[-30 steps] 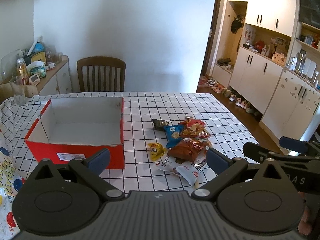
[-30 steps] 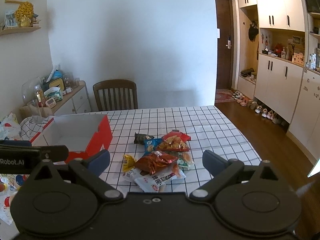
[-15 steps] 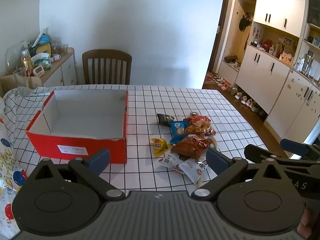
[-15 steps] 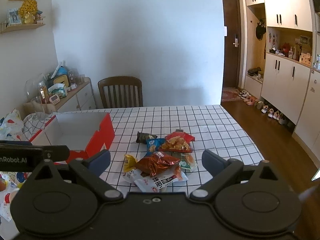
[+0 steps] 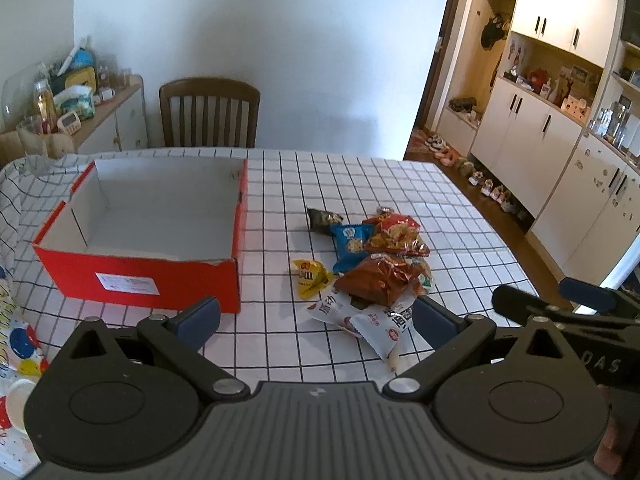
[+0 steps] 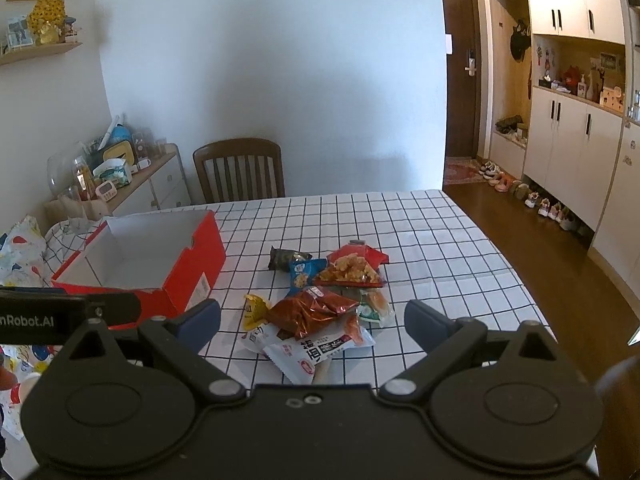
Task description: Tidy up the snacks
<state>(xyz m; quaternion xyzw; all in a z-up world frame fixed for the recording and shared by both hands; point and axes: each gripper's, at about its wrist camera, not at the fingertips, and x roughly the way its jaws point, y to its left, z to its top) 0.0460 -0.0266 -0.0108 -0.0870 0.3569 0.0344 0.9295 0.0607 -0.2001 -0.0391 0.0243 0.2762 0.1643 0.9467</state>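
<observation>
Two grippers above the near edge of a checked tabletop, snack pile and red box ahead.

Left gripper and right gripper: jaws spread wide, holding and touching nothing. The snack pile lies just beyond the near edge, a white packet nearest. The open red box stands left of the pile, apart from it, with bare cloth between. Clear cloth runs right of the pile to the tabletop's edge. A wooden chair stands at the far edge.
</observation>
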